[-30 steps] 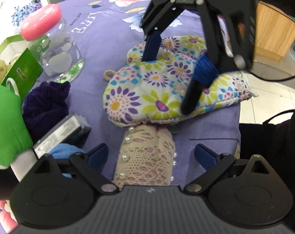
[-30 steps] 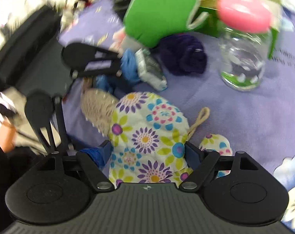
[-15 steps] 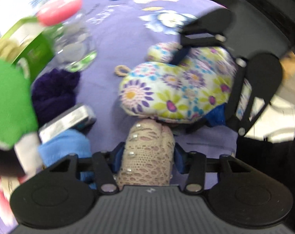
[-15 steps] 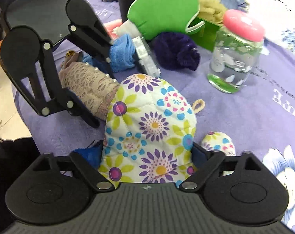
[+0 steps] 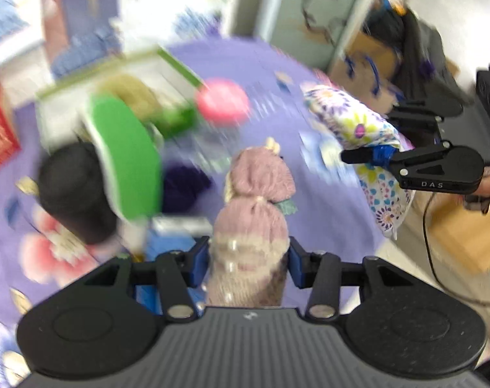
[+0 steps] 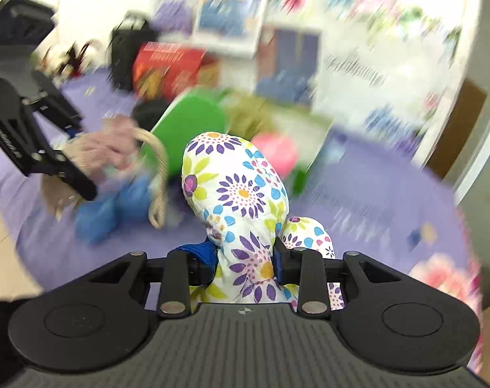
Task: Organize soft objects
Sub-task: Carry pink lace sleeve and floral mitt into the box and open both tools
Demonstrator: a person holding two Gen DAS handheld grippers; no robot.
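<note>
Purple floral tablecloth (image 5: 326, 213) over a round table, filling the centre. White wall with blurred blue-and-purple posters (image 6: 287, 61) at 12 o'clock. Pale door (image 5: 309, 6) at 1 o'clock. Wooden cabinet (image 5: 458, 226) at 4 o'clock. Bright, even light.

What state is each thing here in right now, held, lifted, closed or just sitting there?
Left tongs: clamped on the beige lace knit cloth, raised off the purple tablecloth.
Right tongs: clamped on the flower-print padded oven mitt, lifted.
Clear glass jar's pink lid: on.
Green padded mitt: resting, untouched.
</note>
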